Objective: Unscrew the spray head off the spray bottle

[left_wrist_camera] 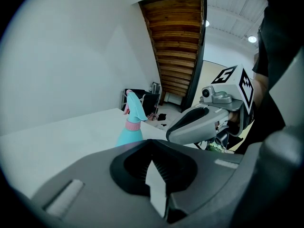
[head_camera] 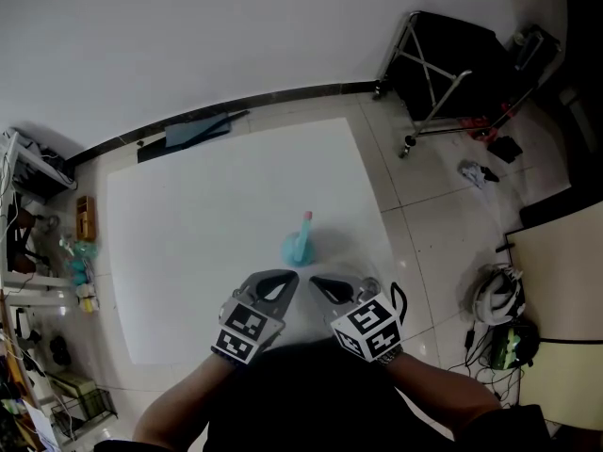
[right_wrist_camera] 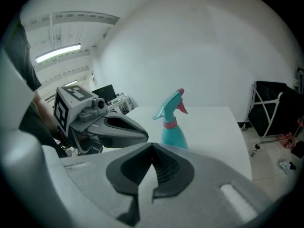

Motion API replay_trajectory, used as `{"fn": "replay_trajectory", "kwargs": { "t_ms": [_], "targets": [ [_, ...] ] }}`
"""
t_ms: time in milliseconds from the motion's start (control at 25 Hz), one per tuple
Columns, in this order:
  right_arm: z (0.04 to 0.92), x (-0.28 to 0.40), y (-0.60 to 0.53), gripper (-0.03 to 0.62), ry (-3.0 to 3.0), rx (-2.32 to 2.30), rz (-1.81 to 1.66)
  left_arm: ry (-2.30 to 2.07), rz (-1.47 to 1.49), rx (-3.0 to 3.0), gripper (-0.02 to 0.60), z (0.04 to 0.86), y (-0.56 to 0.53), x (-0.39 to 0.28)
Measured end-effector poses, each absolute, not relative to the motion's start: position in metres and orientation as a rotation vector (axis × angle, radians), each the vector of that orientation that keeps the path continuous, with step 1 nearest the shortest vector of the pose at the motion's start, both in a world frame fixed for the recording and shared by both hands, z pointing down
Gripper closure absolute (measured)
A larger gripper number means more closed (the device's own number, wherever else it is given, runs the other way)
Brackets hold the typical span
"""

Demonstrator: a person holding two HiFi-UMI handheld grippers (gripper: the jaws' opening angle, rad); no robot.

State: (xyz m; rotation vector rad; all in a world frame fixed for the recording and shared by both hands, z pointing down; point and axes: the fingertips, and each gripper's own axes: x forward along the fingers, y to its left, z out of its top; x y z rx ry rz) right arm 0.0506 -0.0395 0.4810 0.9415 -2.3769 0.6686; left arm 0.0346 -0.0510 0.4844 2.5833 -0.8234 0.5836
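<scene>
A teal spray bottle [head_camera: 301, 243] with a pink collar and a teal spray head stands upright on the white table [head_camera: 188, 234]. It shows ahead of both grippers, in the left gripper view as the bottle [left_wrist_camera: 130, 127] and in the right gripper view as the bottle [right_wrist_camera: 172, 127]. My left gripper [head_camera: 290, 278] is shut and empty, just short of the bottle on its near left. My right gripper [head_camera: 317, 282] is shut and empty too, on the near right. Neither touches the bottle.
A black folding cart [head_camera: 452, 73] stands on the tiled floor at the back right. Cluttered shelves [head_camera: 38, 252] line the left side. Cables and a green device [head_camera: 504, 342] lie on the floor to the right of the table.
</scene>
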Motion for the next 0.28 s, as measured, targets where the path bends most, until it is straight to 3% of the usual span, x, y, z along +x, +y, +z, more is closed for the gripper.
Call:
{"fn": "replay_trajectory", "kwargs": {
  "t_ms": [280],
  "targets": [
    [0.4810,0.0512,-0.0399,0.602,-2.376,0.937,0.667,-0.830,0.594,2.582,0.569,0.4853,-0.0505,0.0346]
  ]
}}
